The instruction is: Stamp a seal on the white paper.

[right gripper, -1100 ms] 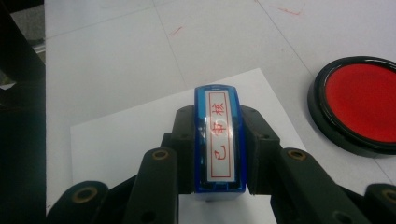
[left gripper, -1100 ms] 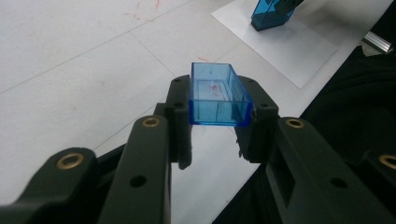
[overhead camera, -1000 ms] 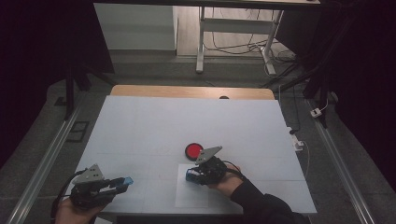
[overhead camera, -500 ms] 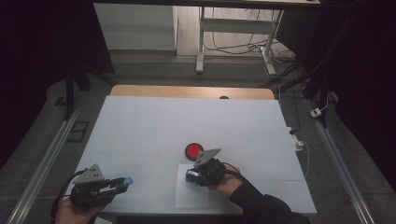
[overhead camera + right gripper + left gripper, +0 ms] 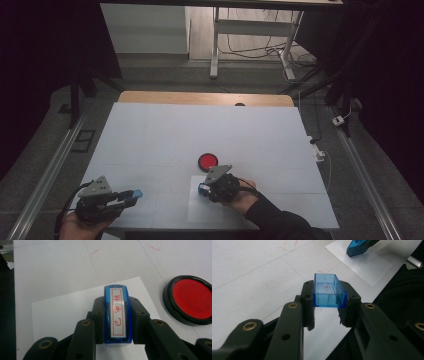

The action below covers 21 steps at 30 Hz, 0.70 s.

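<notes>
My left gripper (image 5: 131,196) rests at the table's near left corner, shut on a clear blue rectangular cap (image 5: 327,290) held open side away from the camera; the cap (image 5: 135,194) pokes out toward the right. My right gripper (image 5: 204,189) is shut on a blue stamp (image 5: 117,315) whose white label carries red characters. It holds the stamp (image 5: 202,189) low over the far edge of a white paper sheet (image 5: 205,214). In the left gripper view the stamp (image 5: 357,247) touches or nearly touches the paper (image 5: 367,263). A round red ink pad (image 5: 207,160) in a black rim lies open just beyond the right gripper.
The white table (image 5: 200,130) has a wooden strip (image 5: 200,98) along its far edge. Metal rails (image 5: 47,170) run along both sides. Faint red marks (image 5: 94,251) dot the tabletop. The ink pad (image 5: 191,298) sits right of the stamp in the right gripper view.
</notes>
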Available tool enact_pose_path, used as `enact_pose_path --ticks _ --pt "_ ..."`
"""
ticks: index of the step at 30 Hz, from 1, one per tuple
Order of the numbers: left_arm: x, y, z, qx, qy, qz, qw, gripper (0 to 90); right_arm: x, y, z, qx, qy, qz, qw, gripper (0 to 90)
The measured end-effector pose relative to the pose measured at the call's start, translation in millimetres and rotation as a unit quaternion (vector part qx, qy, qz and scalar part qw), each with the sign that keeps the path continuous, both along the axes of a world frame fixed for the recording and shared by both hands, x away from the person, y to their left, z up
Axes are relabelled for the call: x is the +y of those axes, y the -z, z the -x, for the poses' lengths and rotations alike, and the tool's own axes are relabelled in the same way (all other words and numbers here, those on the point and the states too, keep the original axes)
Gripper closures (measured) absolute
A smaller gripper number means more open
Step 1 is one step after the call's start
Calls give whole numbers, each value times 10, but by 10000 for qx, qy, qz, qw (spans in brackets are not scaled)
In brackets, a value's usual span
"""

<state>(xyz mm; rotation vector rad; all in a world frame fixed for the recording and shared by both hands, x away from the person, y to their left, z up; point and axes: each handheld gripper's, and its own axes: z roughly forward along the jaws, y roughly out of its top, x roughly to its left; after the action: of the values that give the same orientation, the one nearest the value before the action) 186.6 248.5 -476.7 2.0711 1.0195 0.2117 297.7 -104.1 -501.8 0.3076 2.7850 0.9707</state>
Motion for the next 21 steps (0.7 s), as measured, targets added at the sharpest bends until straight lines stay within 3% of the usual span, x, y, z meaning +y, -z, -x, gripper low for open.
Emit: enact_pose_path --ticks 8,15,18,21 --pt "0 1 -2 8 2 5 10000 685 -70 27 -136 556 136 -316 9979 703" --pt "-1 1 -3 9 1 -2 10000 685 -118 53 -239 1027 252 -576 9927 703" --pt "0 1 -3 11 0 -2 10000 684 -127 58 -258 1101 258 -614 9917 703" --pt "0 2 -4 13 -1 1 10000 685 -105 46 -218 928 211 -514 9941 703"
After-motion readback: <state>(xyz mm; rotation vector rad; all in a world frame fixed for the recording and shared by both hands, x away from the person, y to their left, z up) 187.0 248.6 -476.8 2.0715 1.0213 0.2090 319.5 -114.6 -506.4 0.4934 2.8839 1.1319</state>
